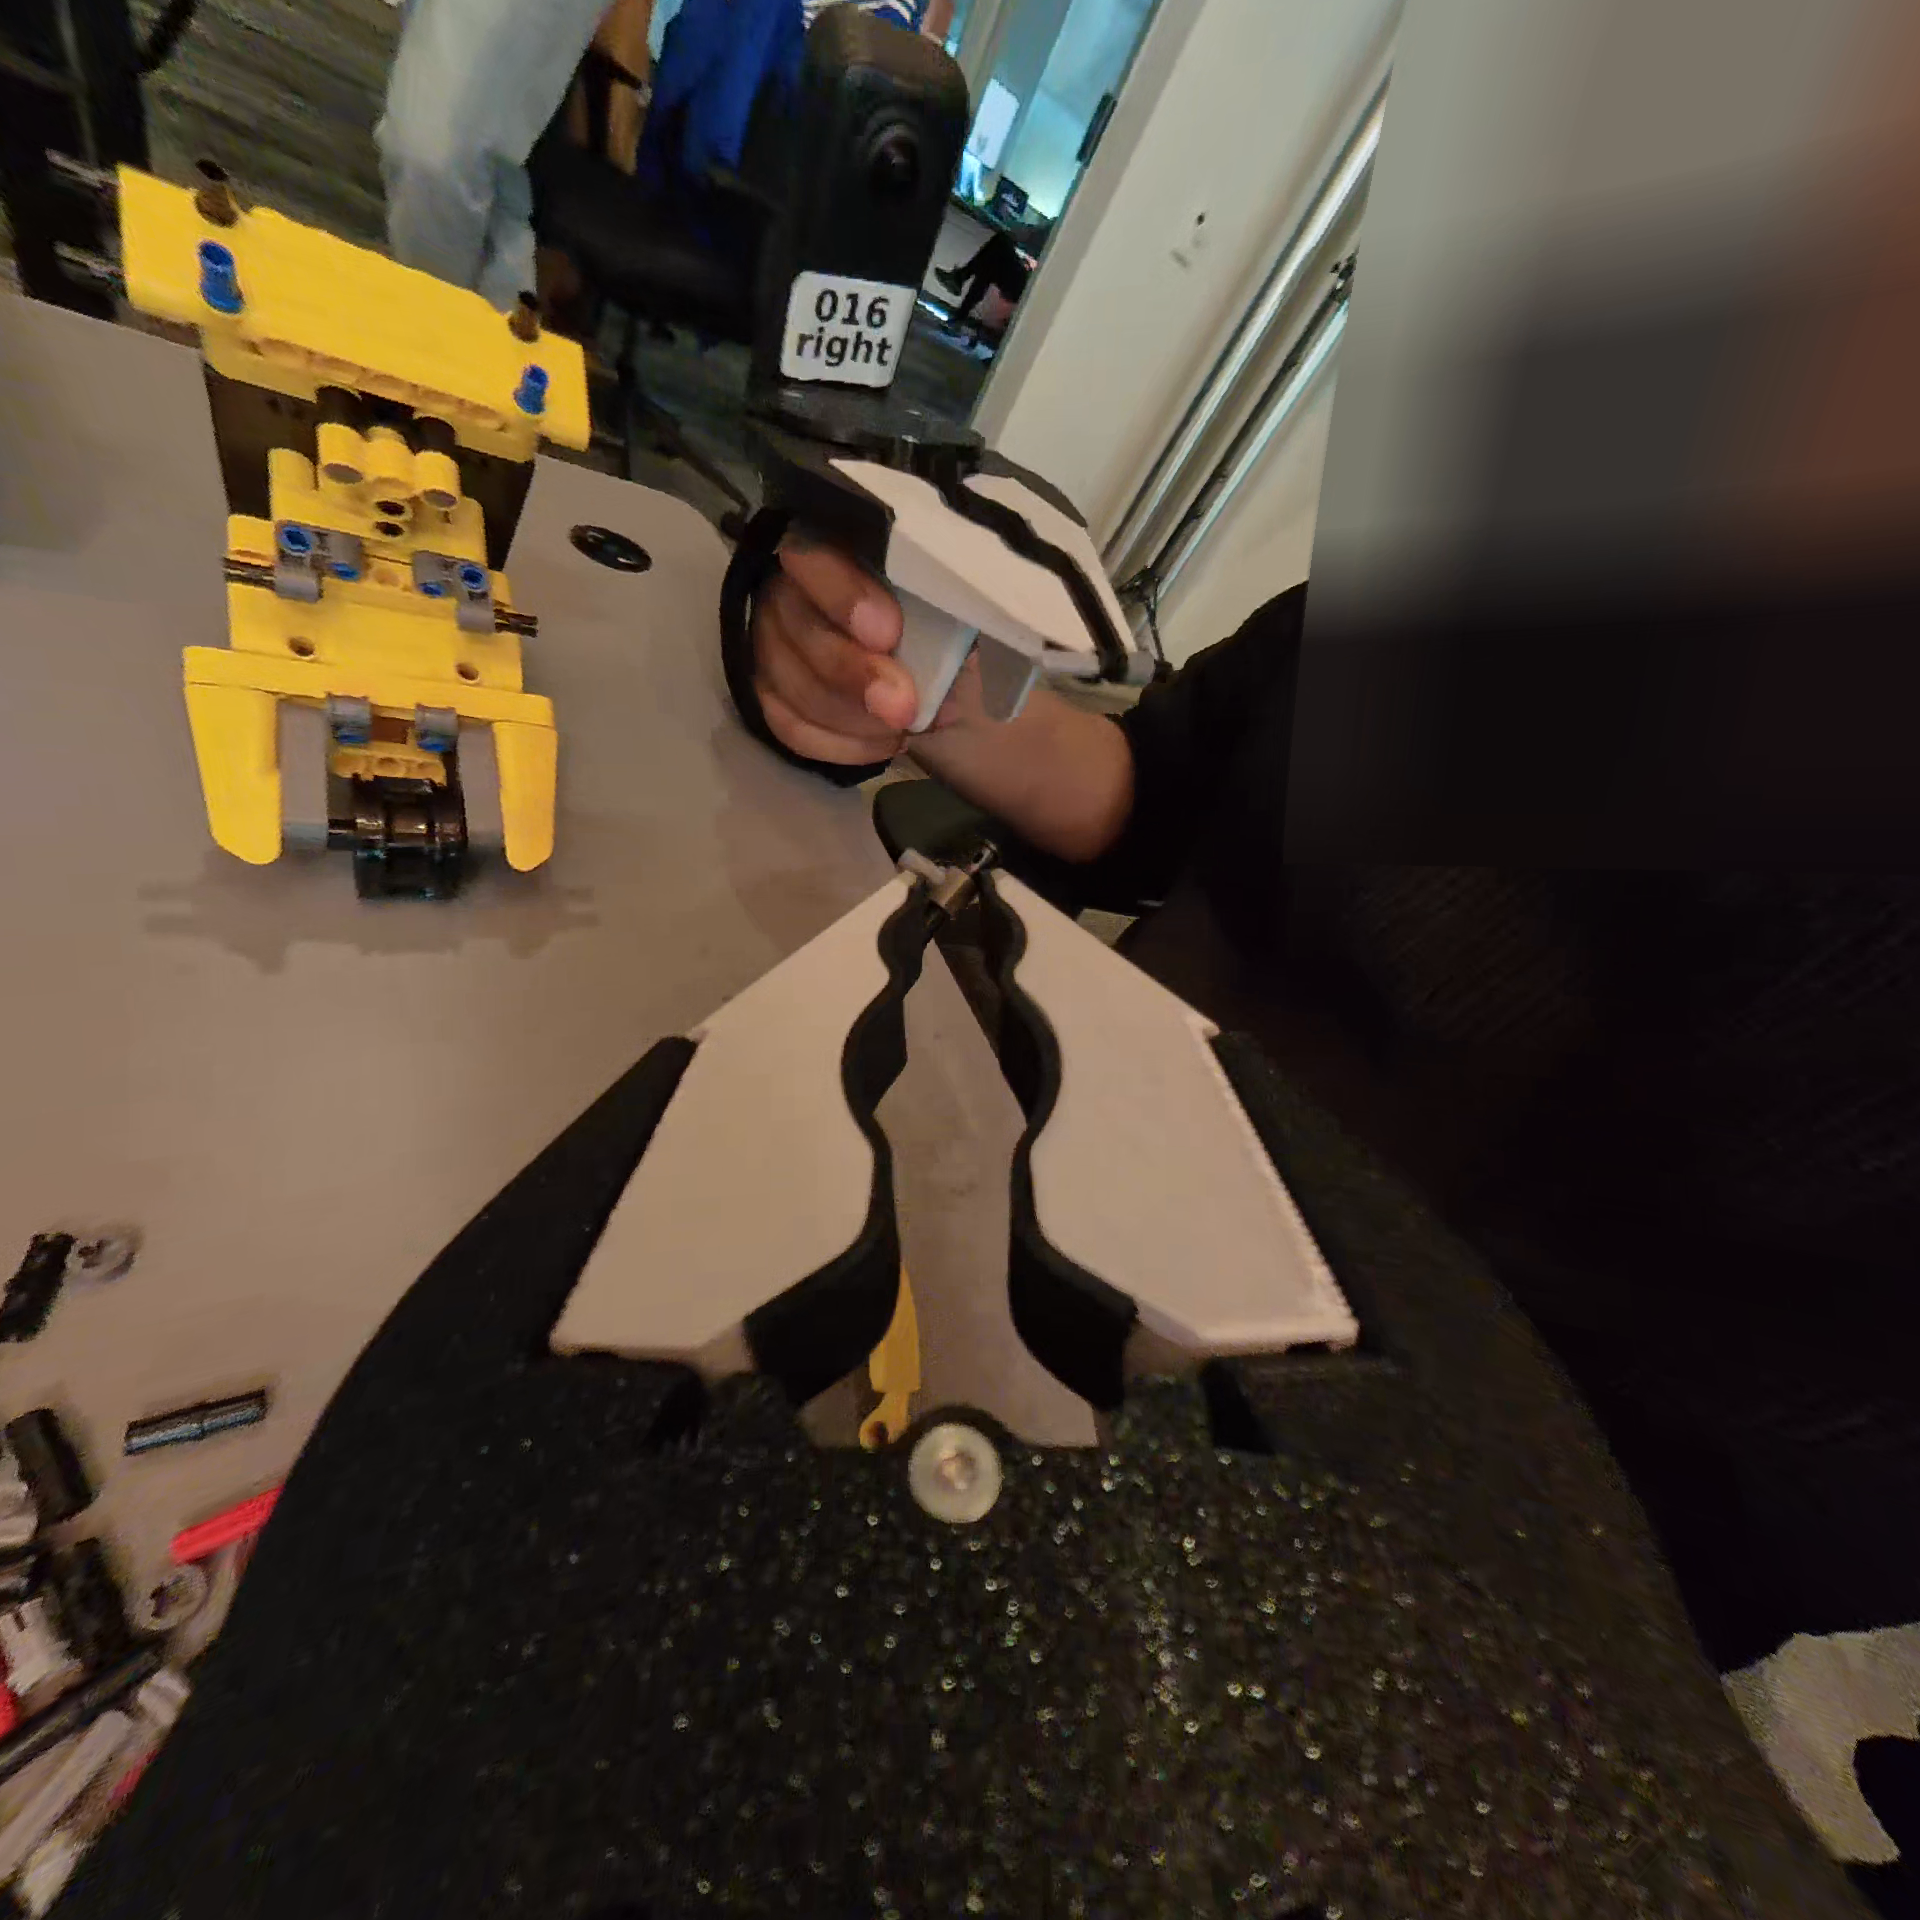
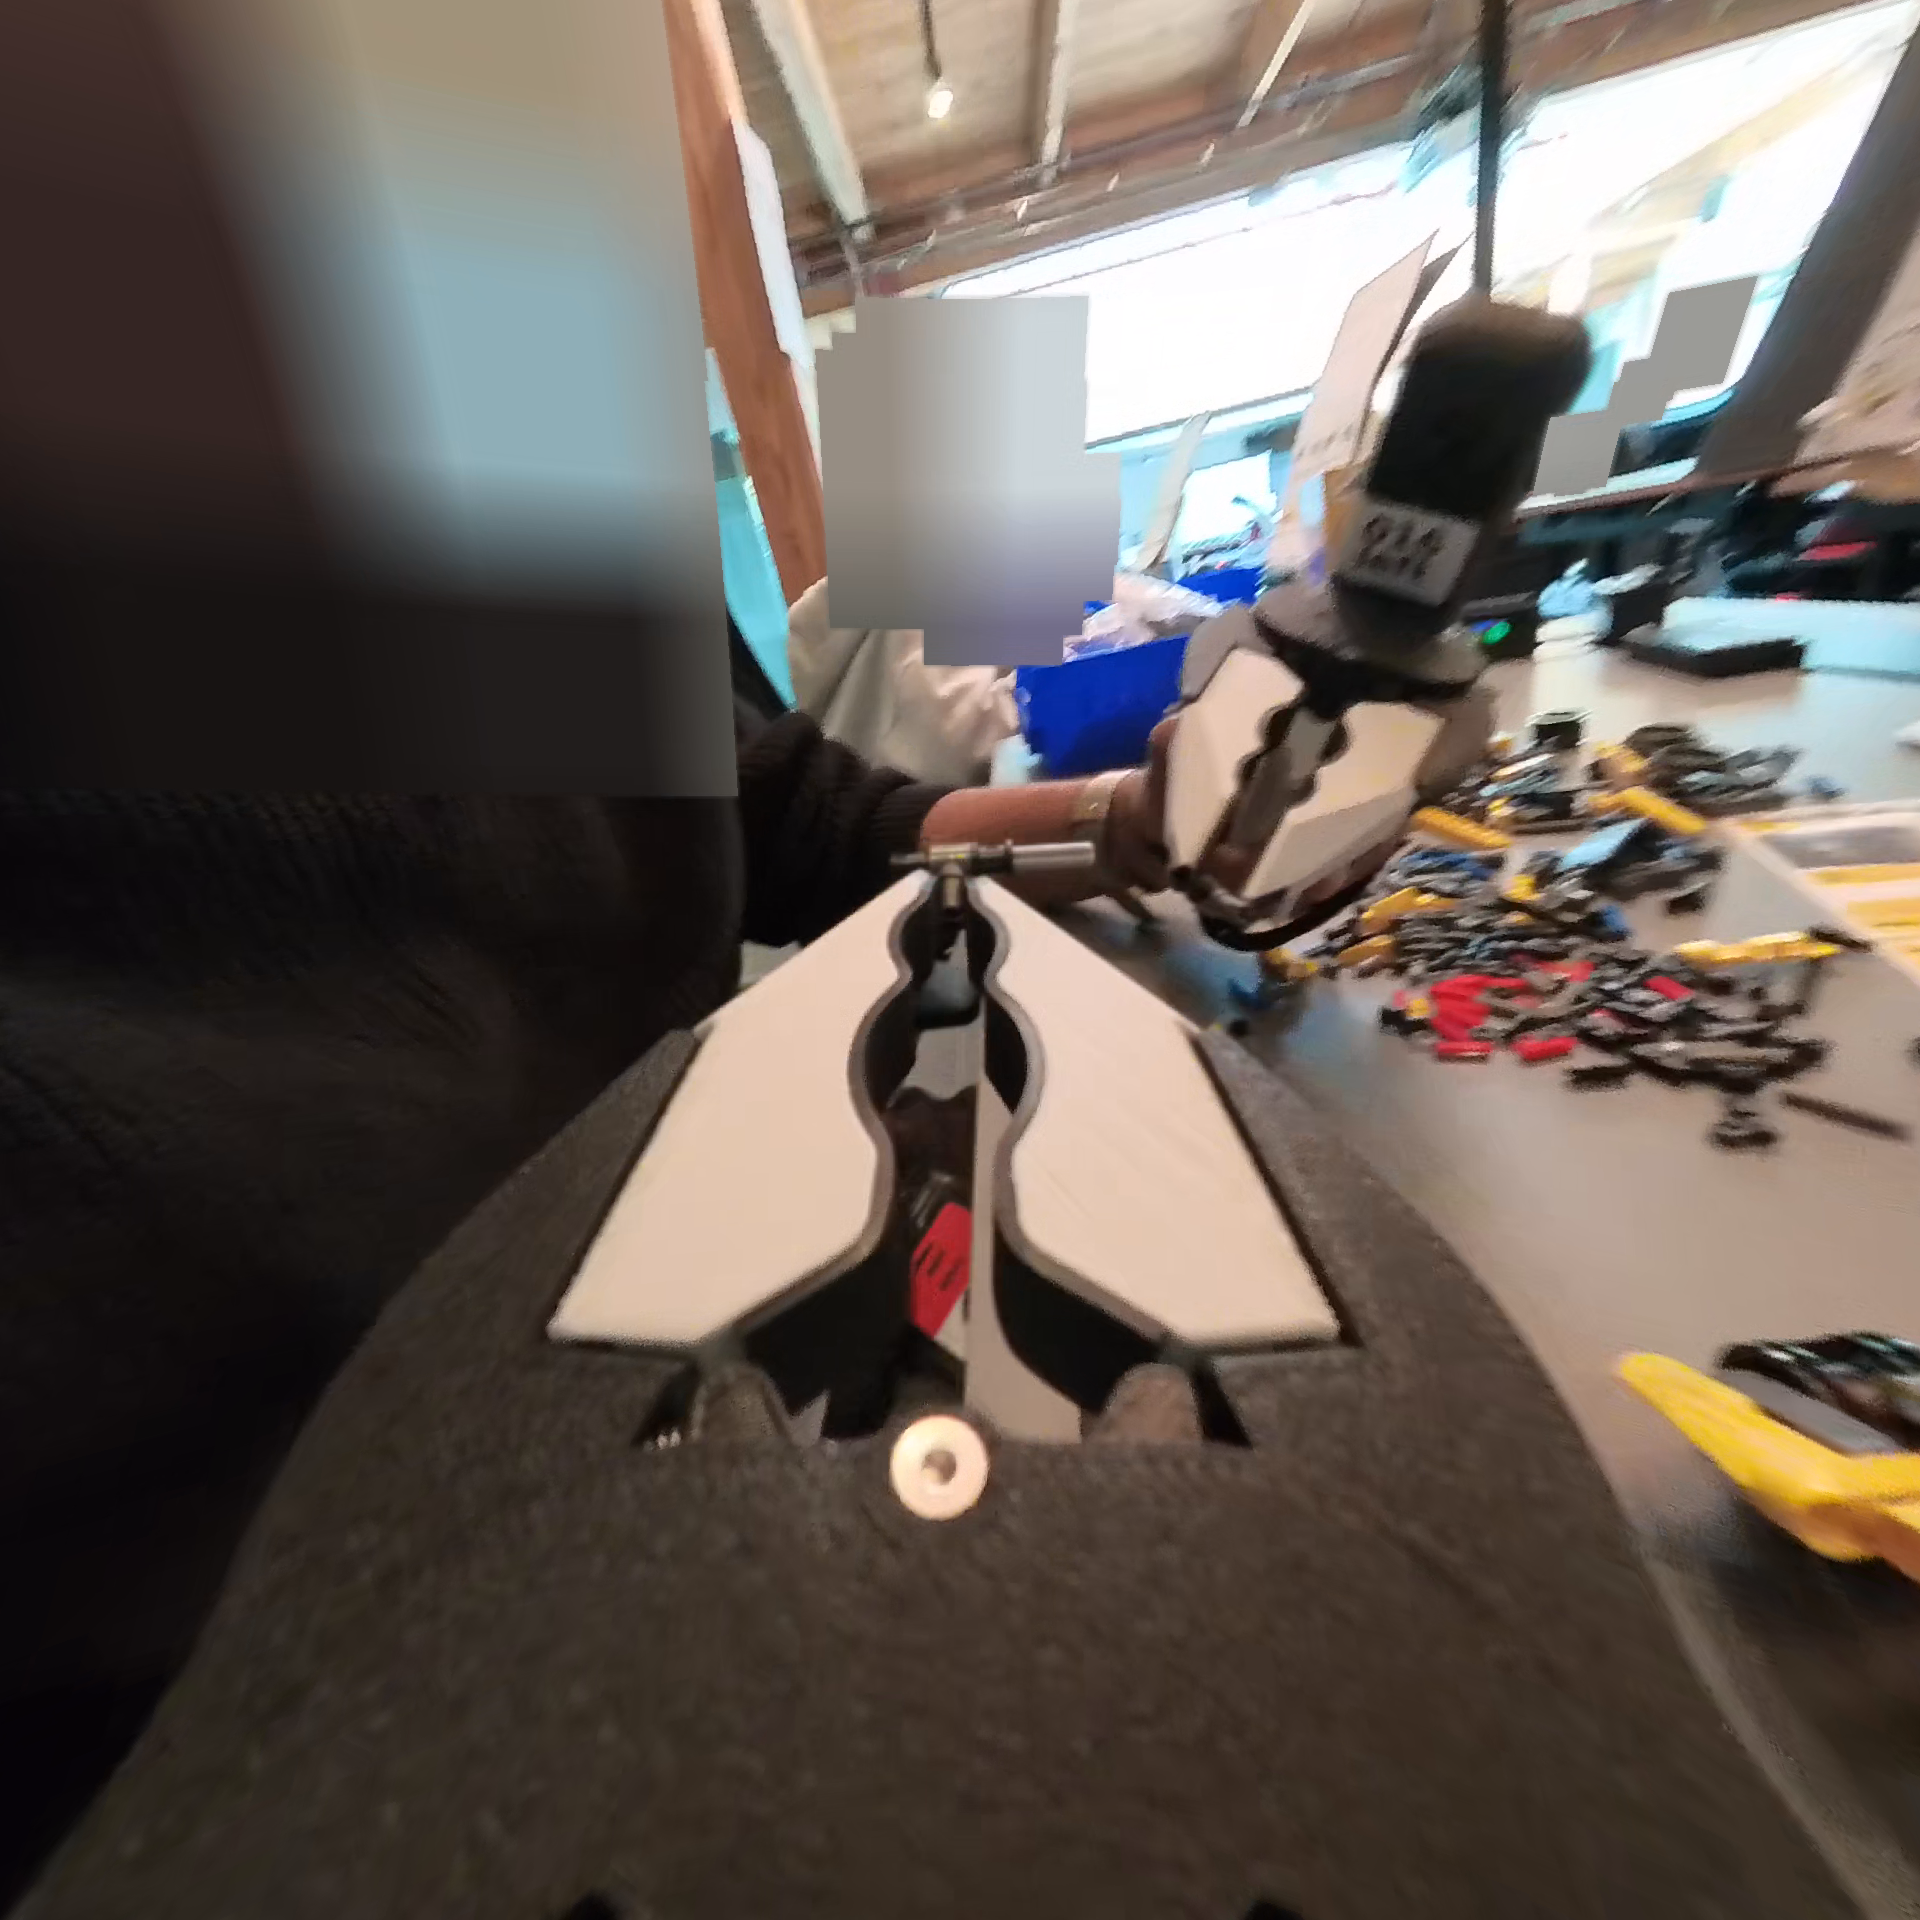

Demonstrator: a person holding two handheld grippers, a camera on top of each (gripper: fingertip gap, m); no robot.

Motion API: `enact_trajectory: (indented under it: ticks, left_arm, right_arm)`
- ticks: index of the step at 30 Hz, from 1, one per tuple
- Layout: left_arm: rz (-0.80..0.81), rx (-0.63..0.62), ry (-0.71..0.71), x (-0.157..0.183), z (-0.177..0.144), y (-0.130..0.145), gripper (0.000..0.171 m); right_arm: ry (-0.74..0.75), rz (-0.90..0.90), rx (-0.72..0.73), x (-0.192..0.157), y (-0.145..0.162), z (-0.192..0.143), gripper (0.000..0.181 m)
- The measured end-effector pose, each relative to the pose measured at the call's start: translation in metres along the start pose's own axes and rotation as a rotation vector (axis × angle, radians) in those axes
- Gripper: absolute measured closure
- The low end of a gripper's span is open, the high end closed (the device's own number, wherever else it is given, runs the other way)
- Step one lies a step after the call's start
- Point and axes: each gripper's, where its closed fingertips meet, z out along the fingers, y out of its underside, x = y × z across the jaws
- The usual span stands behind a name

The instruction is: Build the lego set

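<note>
From the left wrist view, the left gripper (image 1: 951,878) has its white fingers drawn together at the tips, clenched on a small grey pin-and-axle piece (image 1: 943,883) that sticks out sideways between them, just past the near edge of the grey worktop (image 1: 343,1039). Beyond it a person's hand (image 1: 831,665) grips the handle of the right gripper (image 1: 1117,665), which points off the worktop's right edge; its fingers look pinched nearly together there, on what I cannot tell. Toward the far left corner of the worktop sits a yellow brick-built vehicle chassis (image 1: 364,540) with blue pins and a black wheel at its near end. Loose black, grey and red brick parts (image 1: 73,1538) lie at the worktop's near left edge. In the right wrist view, the right gripper (image 2: 943,878) is likewise clamped at the tips, grasping a thin grey T-shaped axle connector (image 2: 987,858) that lies crosswise above the fingertips, held off the worktop's (image 2: 1351,1143) near edge in front of a dark sleeve. The left gripper (image 2: 1216,899) shows farther off, in a hand, tilted down toward a spread of loose black, yellow, red and blue brick parts (image 2: 1558,935) across the middle of the worktop. A yellow panel piece (image 2: 1766,1465) lies at the near right edge.
</note>
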Motion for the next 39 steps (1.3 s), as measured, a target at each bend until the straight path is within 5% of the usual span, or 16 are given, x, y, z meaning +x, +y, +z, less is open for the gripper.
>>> enact_trajectory:
  ticks: [7,13,21,28,39]
  left_arm:
    - [0.001,-0.071,0.0,-0.001,0.008,0.012,0.162]
    - [0.116,-0.378,-0.095,-0.02,0.032,0.048,0.162]
    - [0.238,-0.652,-0.059,-0.027,0.062,0.079,0.162]
    - [0.219,-0.659,-0.069,-0.027,0.063,0.08,0.159]
    - [0.237,-0.664,-0.099,-0.026,0.062,0.081,0.151]
  right_arm:
    - [-0.037,0.034,-0.147,-0.009,0.022,0.015,0.179]
    - [0.109,-0.049,-0.537,0.003,0.079,0.002,0.179]
    - [0.071,0.002,-0.695,0.002,0.098,-0.021,0.179]
    - [0.005,0.082,-0.852,-0.004,0.123,-0.024,0.179]
    - [-0.005,0.109,-0.843,-0.003,0.121,-0.02,0.179]
